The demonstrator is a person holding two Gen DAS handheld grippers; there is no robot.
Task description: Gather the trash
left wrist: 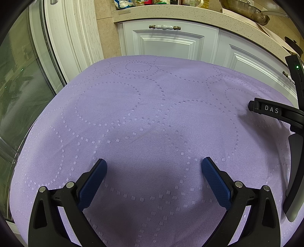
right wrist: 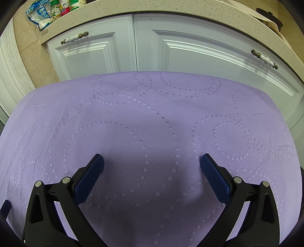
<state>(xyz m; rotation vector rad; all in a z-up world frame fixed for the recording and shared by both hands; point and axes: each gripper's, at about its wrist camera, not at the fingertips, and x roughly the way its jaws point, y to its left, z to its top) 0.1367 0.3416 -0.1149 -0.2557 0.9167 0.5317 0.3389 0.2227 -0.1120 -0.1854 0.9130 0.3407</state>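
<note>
Cloth, purple with dotted rings, covers table and fills both my views; no trash visible on it. Cabinets, white, stand beyond far edge, counter above with bag and jars. My right gripper hangs over cloth, fingers spread, nothing between. My left gripper likewise spread, holding nothing.

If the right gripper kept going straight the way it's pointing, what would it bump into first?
Probably the purple tablecloth. The right gripper is open, holds nothing, and tilts down toward the cloth, with nothing lying in its path. If it is aimed flatter than it looks, it would reach the white cupboard doors beyond the table.
</note>
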